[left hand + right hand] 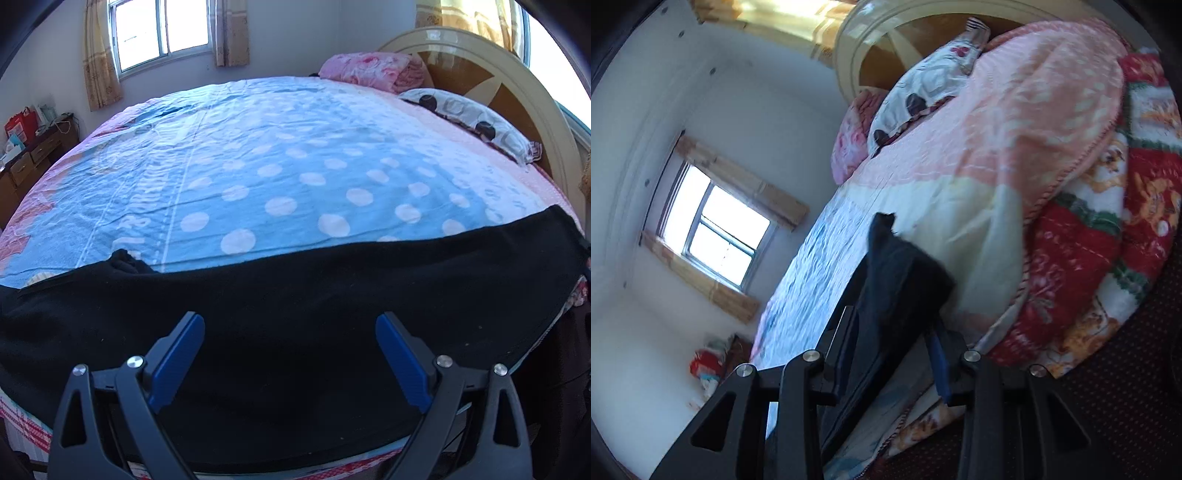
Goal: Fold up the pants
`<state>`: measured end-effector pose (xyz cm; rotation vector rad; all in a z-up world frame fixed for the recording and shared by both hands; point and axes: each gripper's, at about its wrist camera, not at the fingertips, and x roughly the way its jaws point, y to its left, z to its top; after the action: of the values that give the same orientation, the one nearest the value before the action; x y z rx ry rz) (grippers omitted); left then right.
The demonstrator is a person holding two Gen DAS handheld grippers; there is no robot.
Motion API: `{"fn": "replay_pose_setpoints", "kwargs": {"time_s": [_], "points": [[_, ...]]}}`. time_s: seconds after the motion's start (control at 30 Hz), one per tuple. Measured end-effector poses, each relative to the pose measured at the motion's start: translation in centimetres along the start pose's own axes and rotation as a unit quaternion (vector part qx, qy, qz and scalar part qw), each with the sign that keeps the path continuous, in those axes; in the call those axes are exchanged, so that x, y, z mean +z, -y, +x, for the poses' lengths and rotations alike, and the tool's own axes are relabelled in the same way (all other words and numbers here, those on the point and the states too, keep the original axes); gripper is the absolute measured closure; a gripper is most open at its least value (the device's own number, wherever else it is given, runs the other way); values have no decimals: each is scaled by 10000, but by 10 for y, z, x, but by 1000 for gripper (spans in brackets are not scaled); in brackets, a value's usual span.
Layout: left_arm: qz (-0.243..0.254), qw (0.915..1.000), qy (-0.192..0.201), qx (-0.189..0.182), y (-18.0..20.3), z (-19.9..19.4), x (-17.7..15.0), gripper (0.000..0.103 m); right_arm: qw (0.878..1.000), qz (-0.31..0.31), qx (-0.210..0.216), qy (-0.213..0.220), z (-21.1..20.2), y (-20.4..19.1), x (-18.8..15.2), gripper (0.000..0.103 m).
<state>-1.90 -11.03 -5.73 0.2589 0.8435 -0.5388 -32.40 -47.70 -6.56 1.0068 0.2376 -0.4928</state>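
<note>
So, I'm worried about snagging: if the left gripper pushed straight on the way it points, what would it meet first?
Most likely the black fabric pants spread along the bed's near edge. The left gripper hangs over them, jaws open and empty, angled down, though the gap is hard to judge.

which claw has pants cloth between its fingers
The right claw: black pants bunch between its fingers. The left claw is open above the cloth, nothing between its fingers.
</note>
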Motion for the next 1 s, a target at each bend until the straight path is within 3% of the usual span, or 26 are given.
{"fn": "replay_pose_setpoints", "kwargs": {"time_s": [0.13,0.2,0.4,0.53,0.63,0.8,1.0], "points": [[18,9999,-50,155,-2,1,-3,7,9949,-853,-230,477,-15,-31,-2,65],[31,9998,-72,201,-3,2,-4,7,9917,-1172,-230,468,-11,-39,-3,65],[65,9987,-42,507,-6,-2,-6,7,9952,-920,-241,247,8,-19,0,65],[115,9979,-29,644,-7,-3,-7,7,9925,-1201,-173,141,11,-31,-4,65],[85,9982,52,584,-10,-6,-7,6,9905,-1349,-167,206,10,-38,-5,65],[-8,9984,-119,558,-11,0,-6,6,9973,-698,23,227,9,-14,0,65],[69,9988,-136,466,-4,-1,-7,6,9976,-655,117,198,12,-13,1,66]]}}
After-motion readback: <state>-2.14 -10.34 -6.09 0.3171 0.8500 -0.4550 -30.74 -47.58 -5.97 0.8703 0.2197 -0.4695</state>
